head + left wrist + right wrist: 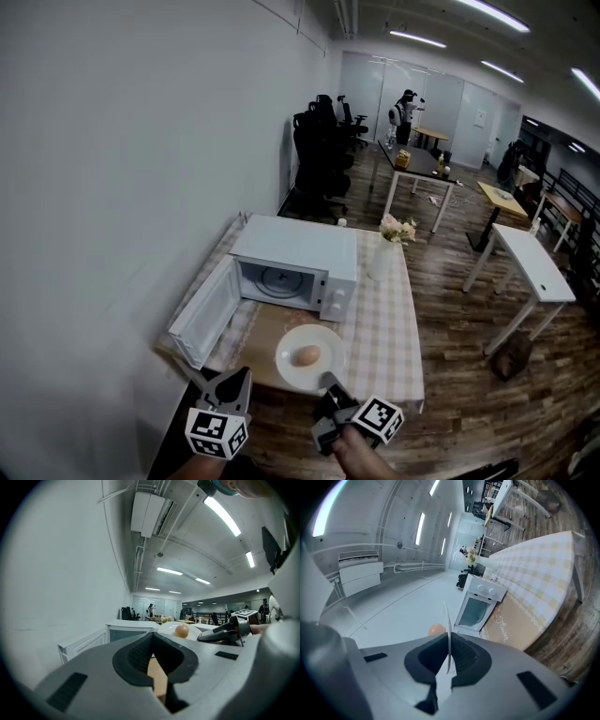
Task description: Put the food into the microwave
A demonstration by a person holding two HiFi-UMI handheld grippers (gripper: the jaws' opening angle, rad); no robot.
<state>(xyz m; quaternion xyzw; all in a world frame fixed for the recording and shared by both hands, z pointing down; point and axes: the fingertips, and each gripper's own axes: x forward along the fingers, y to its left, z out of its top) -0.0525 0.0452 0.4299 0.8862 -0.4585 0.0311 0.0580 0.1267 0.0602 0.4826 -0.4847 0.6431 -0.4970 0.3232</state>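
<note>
Right gripper [330,382] clamps the plate [286,364] rim, 1 egg [307,355] on it. Left gripper [239,375] closed, empty. Script on the mat [512,620] is unreadable. Microwave [309,251] door [204,315] open.

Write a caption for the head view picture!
Right gripper holds a plate of food before the open microwave.

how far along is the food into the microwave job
Done: the microwave door stands open, with no food inside yet. In hand: the right tongs are shut on the rim of the white plate carrying the round brown food, just in front of the microwave. The left tongs hold nothing. Left: slide the plate inside, let go, and probably shut the door.
</note>
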